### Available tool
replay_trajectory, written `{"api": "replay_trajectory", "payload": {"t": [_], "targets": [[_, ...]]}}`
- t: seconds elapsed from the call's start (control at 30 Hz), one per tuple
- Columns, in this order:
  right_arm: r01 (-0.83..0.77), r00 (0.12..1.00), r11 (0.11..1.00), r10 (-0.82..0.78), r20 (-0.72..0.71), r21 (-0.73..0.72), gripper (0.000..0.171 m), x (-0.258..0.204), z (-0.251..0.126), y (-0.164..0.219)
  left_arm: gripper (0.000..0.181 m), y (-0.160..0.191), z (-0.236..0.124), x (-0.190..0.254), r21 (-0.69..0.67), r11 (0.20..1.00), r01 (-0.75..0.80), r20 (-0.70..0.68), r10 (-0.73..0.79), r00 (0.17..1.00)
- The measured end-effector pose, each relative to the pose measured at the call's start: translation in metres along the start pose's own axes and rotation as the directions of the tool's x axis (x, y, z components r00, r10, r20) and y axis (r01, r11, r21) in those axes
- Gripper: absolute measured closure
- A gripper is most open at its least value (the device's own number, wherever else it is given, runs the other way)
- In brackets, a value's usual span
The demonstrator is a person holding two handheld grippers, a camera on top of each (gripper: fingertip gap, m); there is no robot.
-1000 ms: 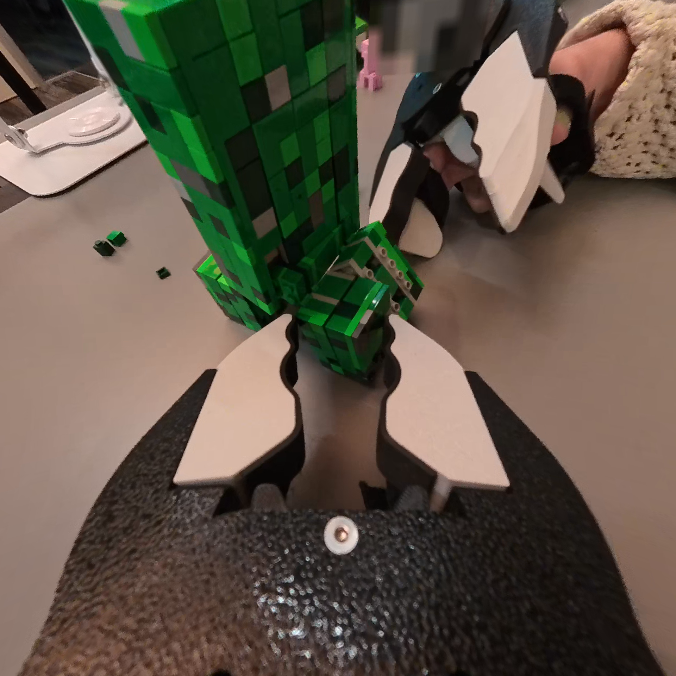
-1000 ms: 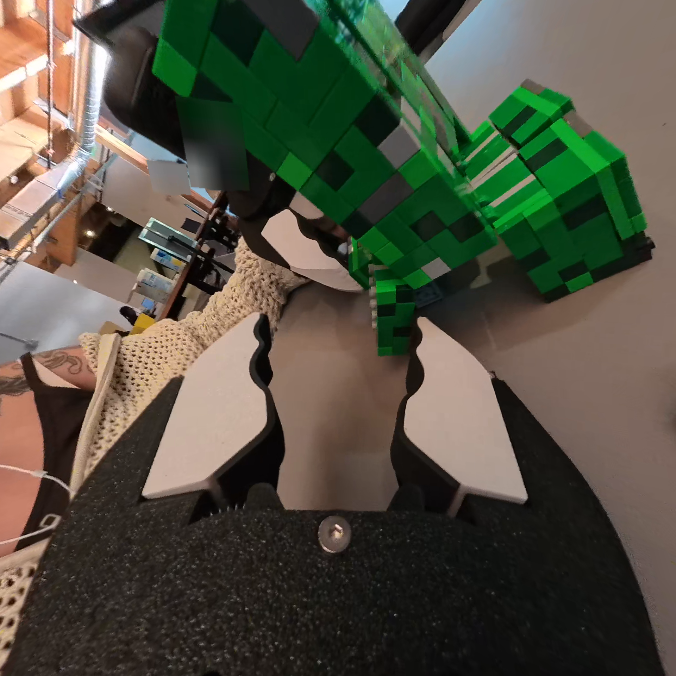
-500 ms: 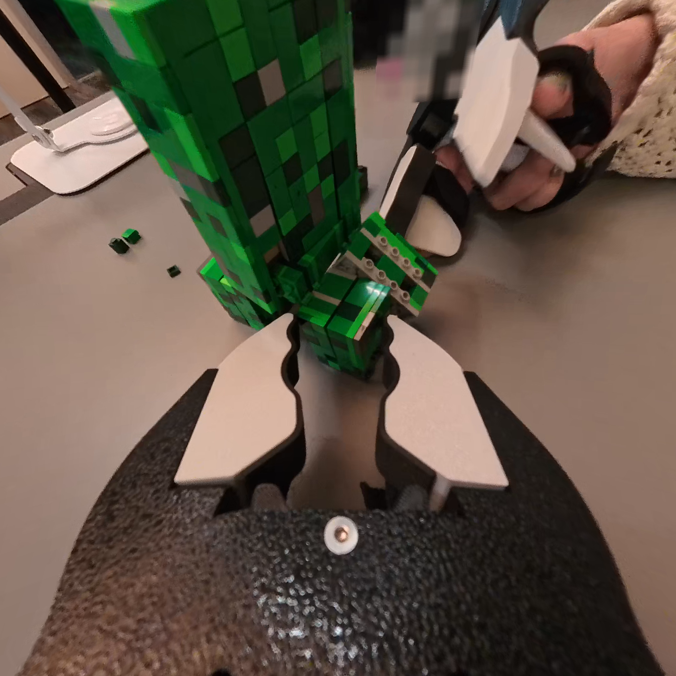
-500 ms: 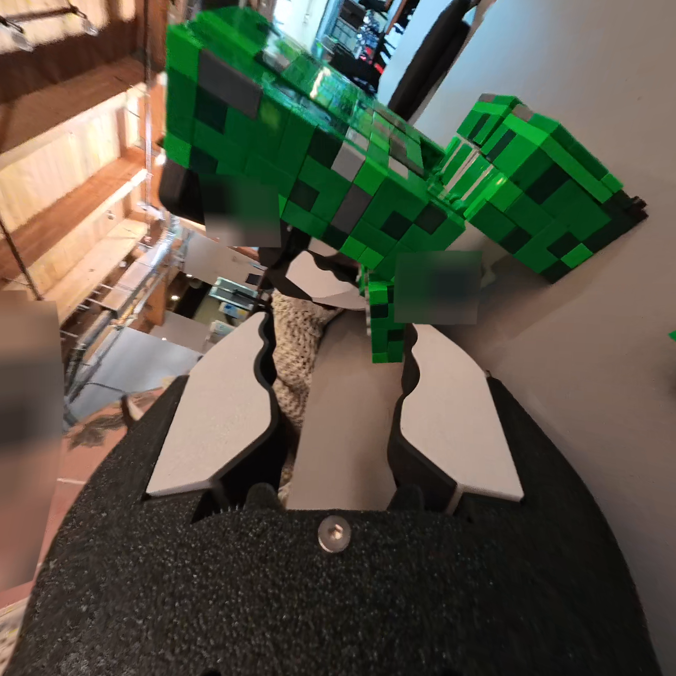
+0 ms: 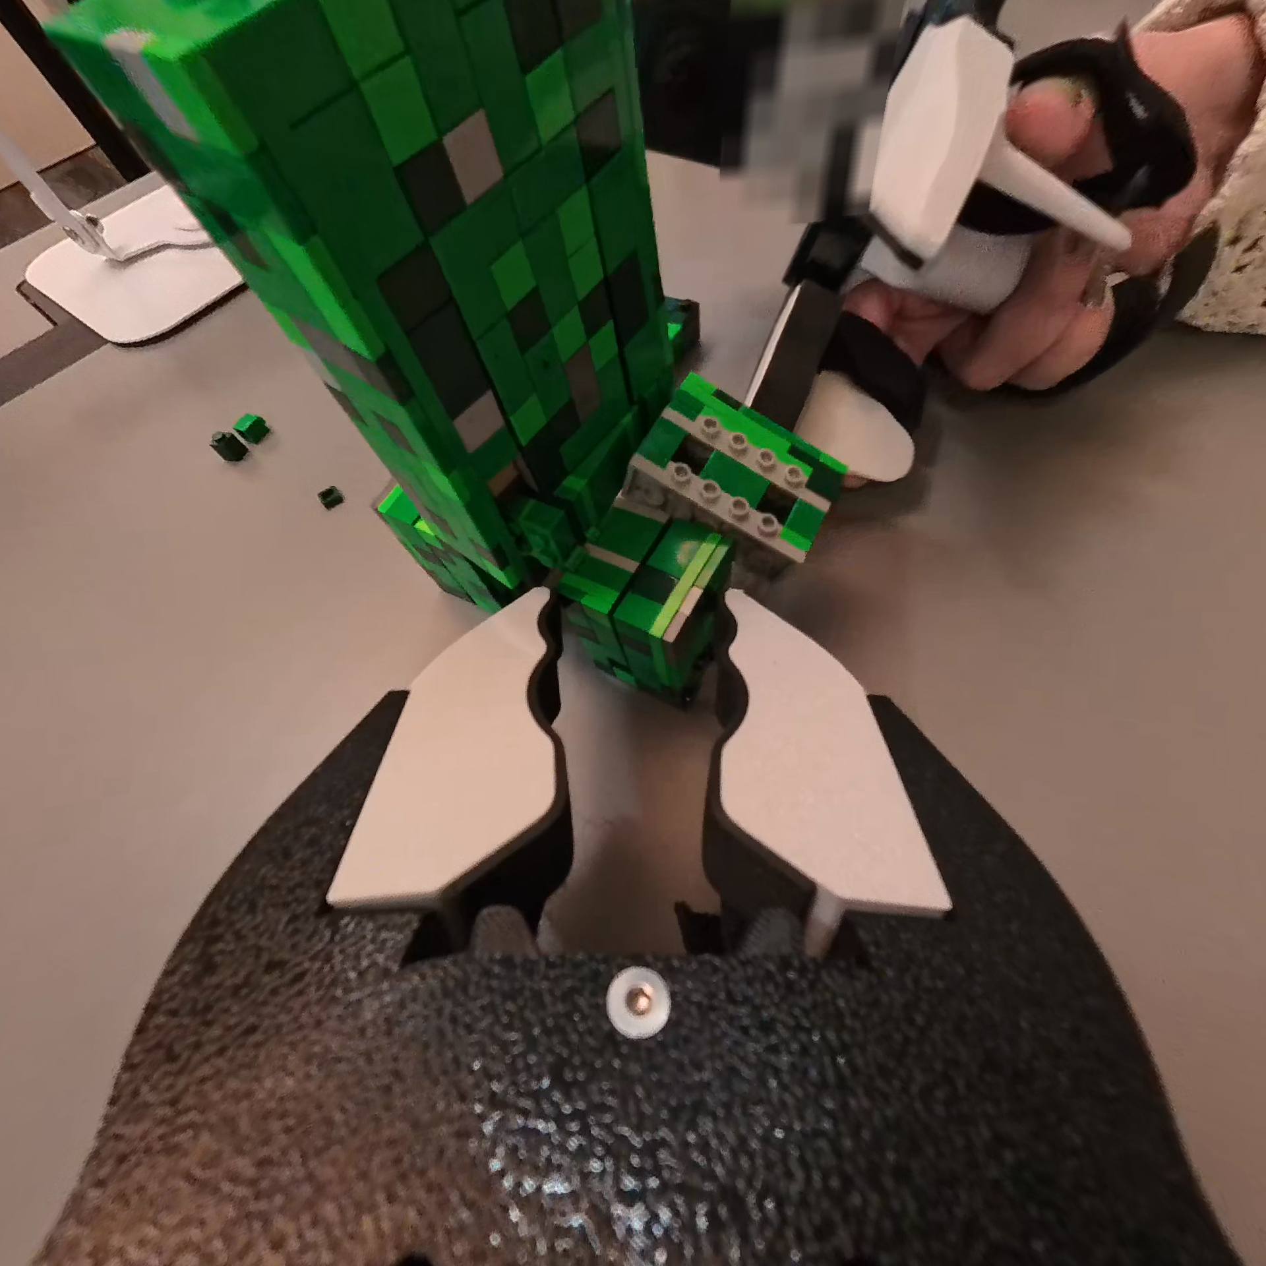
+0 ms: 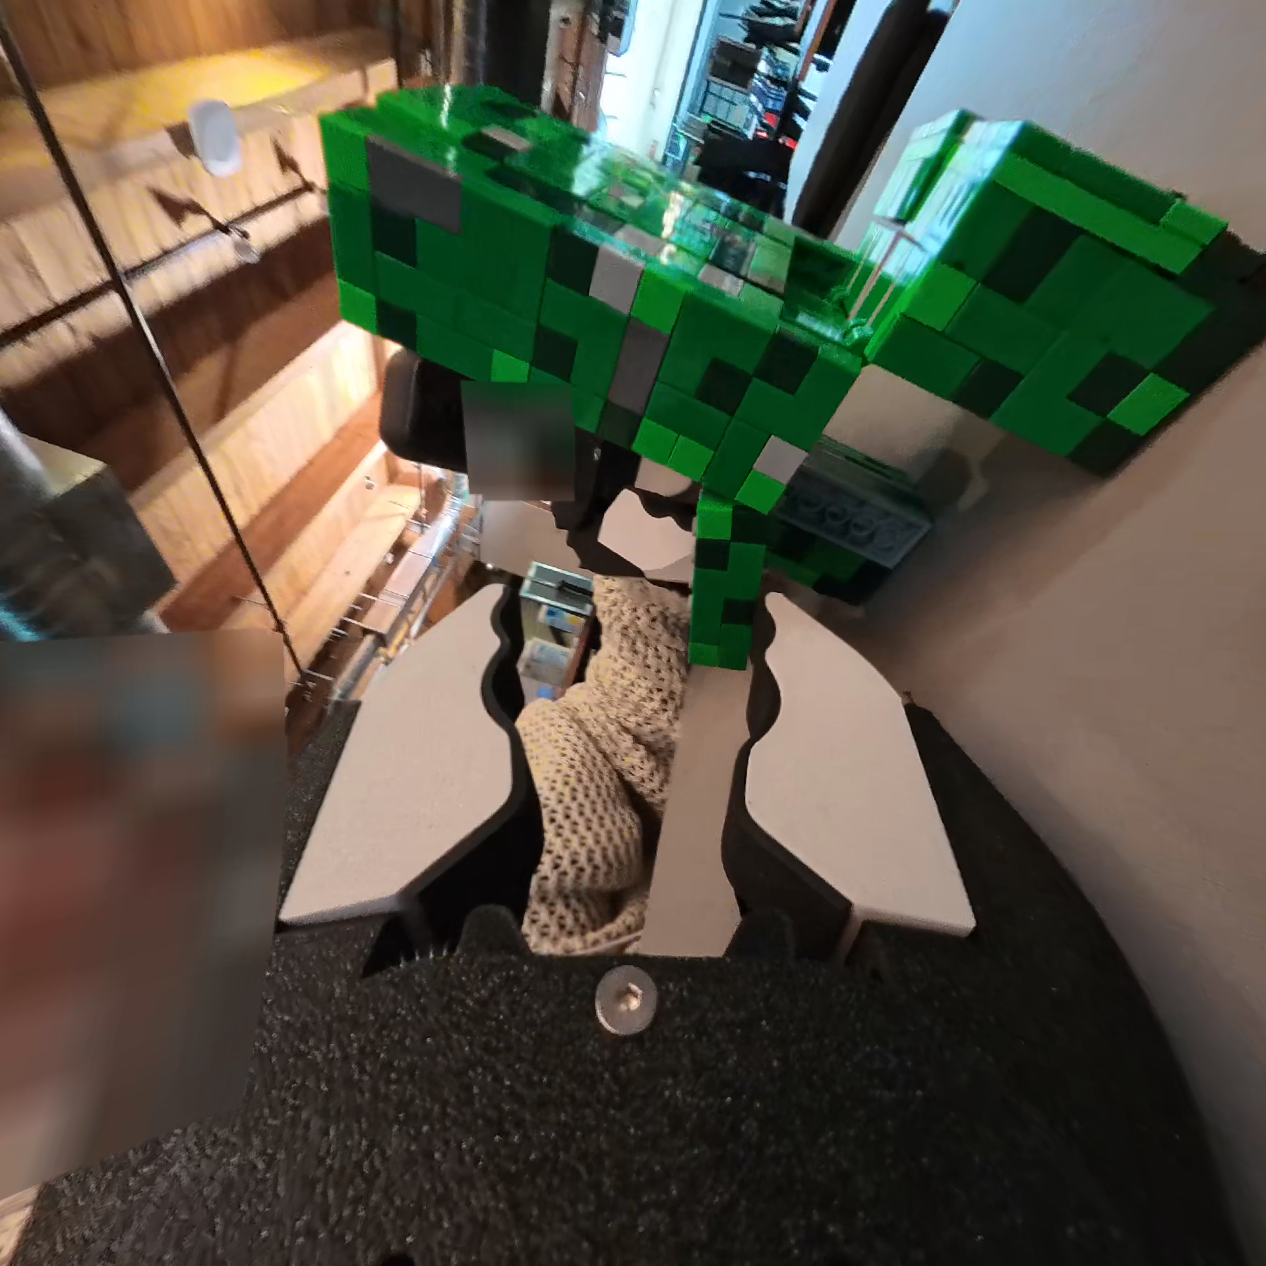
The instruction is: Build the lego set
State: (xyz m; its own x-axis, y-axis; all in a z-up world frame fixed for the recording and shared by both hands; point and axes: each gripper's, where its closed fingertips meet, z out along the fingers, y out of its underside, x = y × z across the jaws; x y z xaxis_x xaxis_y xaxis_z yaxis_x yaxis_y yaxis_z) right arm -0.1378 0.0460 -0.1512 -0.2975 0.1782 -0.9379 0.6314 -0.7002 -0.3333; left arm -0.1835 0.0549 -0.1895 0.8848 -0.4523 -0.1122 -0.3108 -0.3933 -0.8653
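Note:
A tall green block-pattern lego figure [image 5: 445, 260] stands on the grey table [image 5: 205, 685]. My left gripper [image 5: 637, 610] is shut on its front foot block [image 5: 651, 616], one finger on each side. A separate green leg block [image 5: 733, 479] leans tilted against the figure's base, its grey studded face turned up. In the left wrist view, one of the right gripper's fingers [image 5: 856, 438] presses against it from behind. In the right wrist view the figure [image 6: 616, 308] appears tipped sideways. My right gripper [image 6: 637, 603] is open, with the leg block [image 6: 726, 582] at its right fingertip.
A few small loose green pieces [image 5: 240, 435] lie on the table left of the figure. A white stand base [image 5: 130, 274] sits at the far left. A person's hand in a knit sleeve [image 5: 1226, 205] holds the right gripper at the upper right. From the left gripper's tips to the white stand base [image 5: 130, 274] is close to 40 centimeters.
The right gripper has rolled and pressed in on the tilted leg block, whose studded face has turned up more. The left gripper has kept its hold on the foot.

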Motion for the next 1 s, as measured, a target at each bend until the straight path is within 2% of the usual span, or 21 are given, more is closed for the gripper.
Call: {"api": "replay_trajectory", "payload": {"t": [0.27,0.43,0.57,0.63,0.7,0.77,0.8,0.93,1.0], "targets": [[-0.123,0.986,0.991,0.116,0.121,0.054,0.105,-0.008,-0.004,-0.006,0.140,0.000,0.001,0.000,-0.018,1.000,-0.002,0.006,0.003,1.000],[0.057,0.998,0.998,-0.058,-0.030,-0.016,0.102,-0.008,-0.010,0.007,0.140,0.000,0.002,0.002,-0.046,0.999,0.016,0.026,-0.014,1.000],[0.259,0.963,0.966,-0.260,-0.072,-0.024,0.112,-0.024,-0.039,-0.001,0.140,0.002,0.003,0.003,-0.079,0.994,0.079,0.088,-0.072,0.993],[0.423,0.878,0.906,-0.407,-0.253,0.010,0.116,-0.014,-0.065,-0.022,0.136,0.002,0.003,0.005,-0.086,0.993,0.080,0.121,-0.069,0.990],[0.567,0.712,0.824,-0.506,-0.487,-0.026,0.118,0.003,-0.097,-0.042,0.126,0.003,0.002,0.010,-0.097,0.991,0.091,0.128,-0.078,0.989],[0.659,0.537,0.744,-0.571,-0.622,-0.114,0.117,0.013,-0.118,-0.051,0.121,0.001,0.000,0.015,-0.083,0.991,0.105,0.122,-0.095,0.988],[0.678,0.471,0.712,-0.612,-0.635,-0.184,0.116,0.018,-0.121,-0.050,0.121,-0.002,-0.001,0.018,-0.065,0.991,0.115,0.114,-0.107,0.988],[0.677,0.264,0.545,-0.807,-0.528,-0.495,0.112,0.040,-0.118,-0.046,0.114,-0.003,-0.001,0.024,-0.063,0.984,0.167,0.086,-0.161,0.983],[0.631,0.207,0.483,-0.859,-0.469,-0.607,0.108,0.056,-0.117,-0.047,0.113,-0.004,0.000,0.027,-0.069,0.983,0.172,0.072,-0.167,0.983]]}}
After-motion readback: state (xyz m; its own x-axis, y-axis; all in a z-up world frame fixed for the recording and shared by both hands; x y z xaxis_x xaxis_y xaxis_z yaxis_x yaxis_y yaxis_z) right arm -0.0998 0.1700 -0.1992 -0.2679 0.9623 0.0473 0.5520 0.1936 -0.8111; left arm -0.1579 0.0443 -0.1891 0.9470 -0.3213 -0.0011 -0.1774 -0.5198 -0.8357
